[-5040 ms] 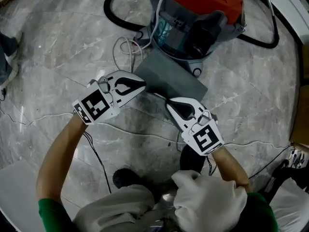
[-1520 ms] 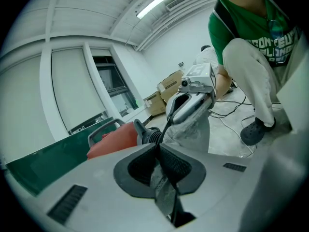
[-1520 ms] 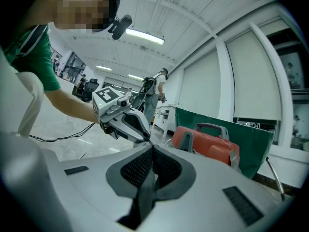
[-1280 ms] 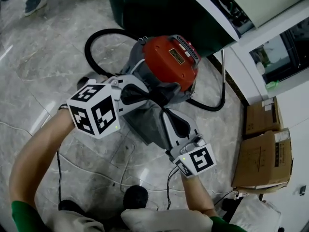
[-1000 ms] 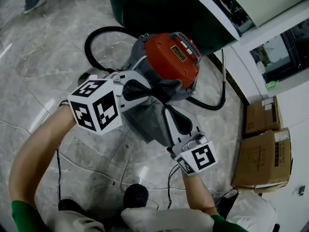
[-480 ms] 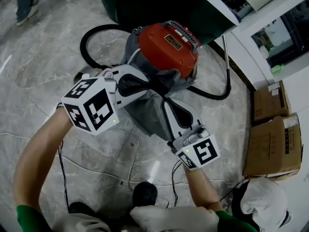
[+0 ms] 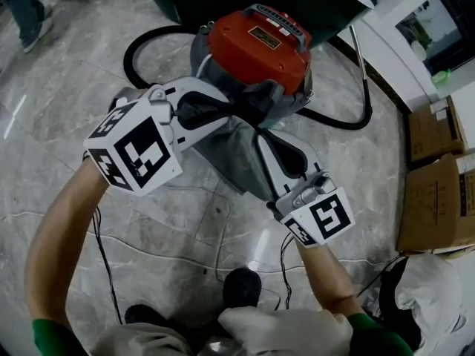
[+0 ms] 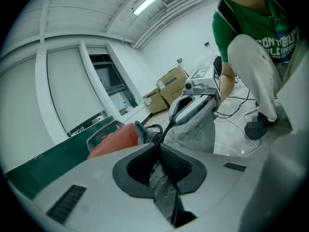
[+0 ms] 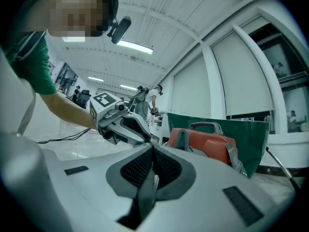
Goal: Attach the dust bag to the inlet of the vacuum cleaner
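A grey fabric dust bag [image 7: 236,154] hangs stretched between my two grippers, just in front of the vacuum cleaner [image 7: 256,47], which has a red lid and a grey drum. My left gripper [image 7: 239,112] is shut on the bag's upper left edge, close to the drum's side. My right gripper [image 7: 260,133] is shut on the bag's other edge. In the left gripper view the grey cloth [image 8: 161,187] is pinched between the pads, with the red lid [image 8: 113,139] behind. The right gripper view shows cloth [image 9: 147,190] in its jaws too. The vacuum's inlet is hidden behind the bag and grippers.
A black hose [image 7: 152,39] loops on the marble floor left of the vacuum, and a metal wand [image 7: 365,61] lies to the right. Cardboard boxes [image 7: 438,191] stand at the right edge. White cables [image 7: 185,254] trail over the floor near the person's shoe [image 7: 241,288].
Since five seconds ago the bag has been lifted off the floor and carried up to the vacuum's drum. In the last second both grippers edged nearer the drum, still gripping.
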